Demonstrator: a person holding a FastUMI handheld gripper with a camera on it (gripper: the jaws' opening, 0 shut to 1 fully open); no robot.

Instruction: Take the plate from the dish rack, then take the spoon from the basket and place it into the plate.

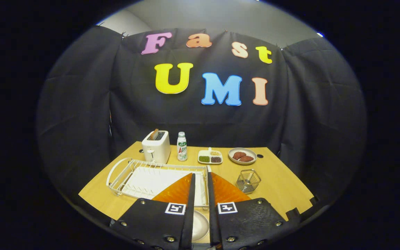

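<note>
A: Where's the plate?
B: On the counter, low between the jaws, in front of the dish rack, so the rack step looks done.
A: And the gripper?
B: Jaws nearly together, a narrow gap, grasping nothing. The wire basket sits ahead to the right; I can't make out a spoon in it.

Setting: staged kitchen booth, not a real home kitchen.
Enclosure: black cloth wall draped on three sides; plain grey room wall above it.
Surface: wooden desk with cable holes.
Kitchen props: dish rack, toaster, bottle, food dishes, wire basket.
</note>
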